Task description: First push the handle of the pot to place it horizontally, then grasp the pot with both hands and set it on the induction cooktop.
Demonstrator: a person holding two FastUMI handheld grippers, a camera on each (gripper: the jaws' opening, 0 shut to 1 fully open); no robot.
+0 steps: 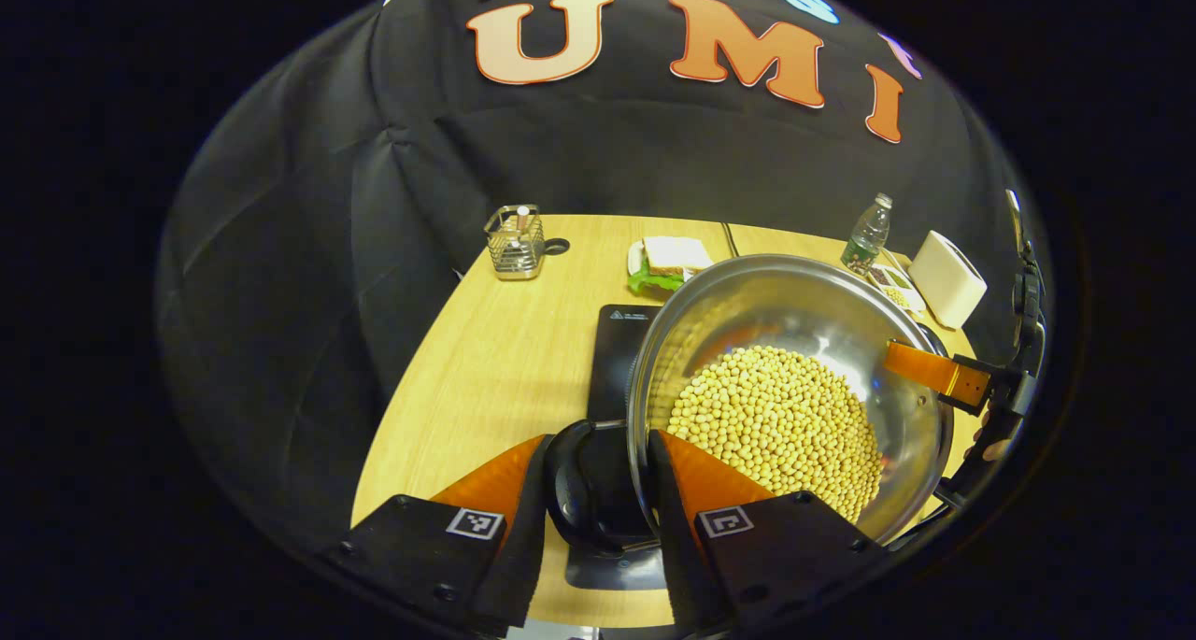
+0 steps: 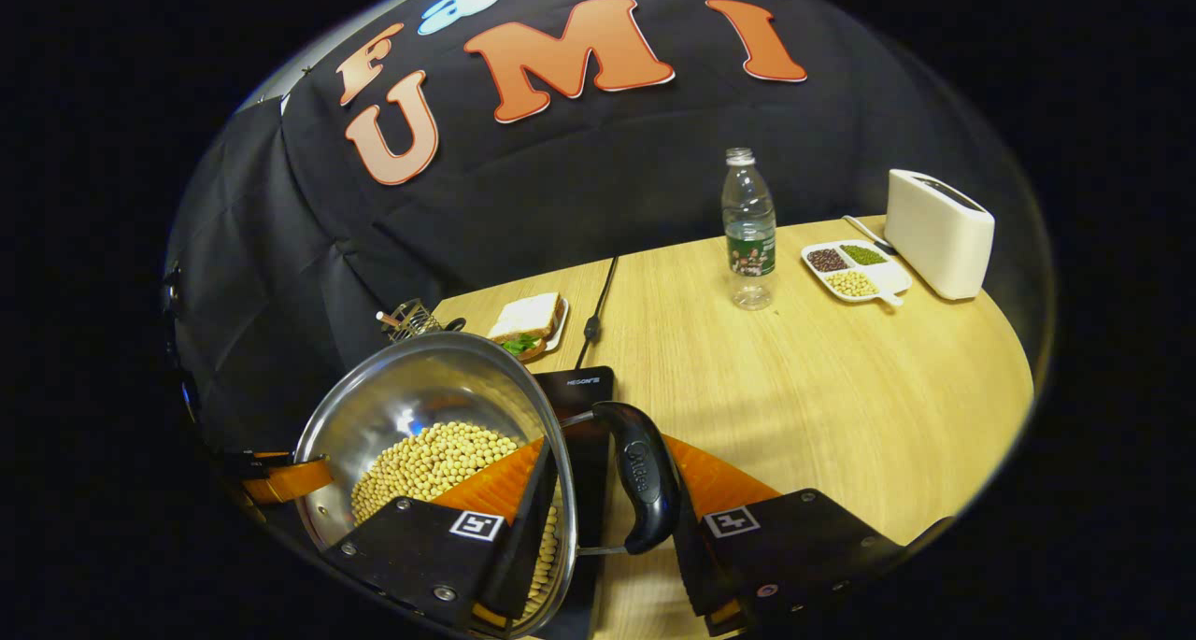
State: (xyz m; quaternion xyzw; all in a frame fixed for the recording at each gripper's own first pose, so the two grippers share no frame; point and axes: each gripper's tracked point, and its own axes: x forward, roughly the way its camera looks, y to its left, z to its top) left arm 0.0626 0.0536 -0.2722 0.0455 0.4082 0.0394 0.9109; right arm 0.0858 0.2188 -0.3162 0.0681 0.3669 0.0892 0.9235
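Stainless steel pot (image 1: 790, 378), loaded with soybeans (image 1: 780, 430), is being carried by its two black loop handles, one gripper per side. You are holding it this way because a bean-filled pot held from one side only would tip; opposed grips are keeping the rim close to level.

Left gripper (image 1: 598, 490): in the left gripper view its fingers are straddling the near handle (image 1: 575, 490) and the pot wall. One finger is lying against the rim, but I cannot tell whether both are pressing.

Right gripper (image 2: 607, 500): in the right gripper view its fingers are bracketing the other handle (image 2: 645, 486), one of them sitting inside the rim over the beans. Contact on both sides is not clear here either.

Pot position: it is sitting over or just above the black induction cooktop (image 1: 621, 346), whose far edge is showing beyond the rim. Whether the base is touching the glass is hidden.

Judgement: set-down is the step in hand. Lower both sides together, since uneven descent could spill beans.

Bystanders on the wooden table (image 2: 822, 369), all well apart from the pot: sandwich (image 2: 525, 320) and wire holder (image 1: 515, 241) far left, water bottle (image 2: 748, 229), sectioned bean dish (image 2: 855, 268) and white toaster (image 2: 937, 231) far right.
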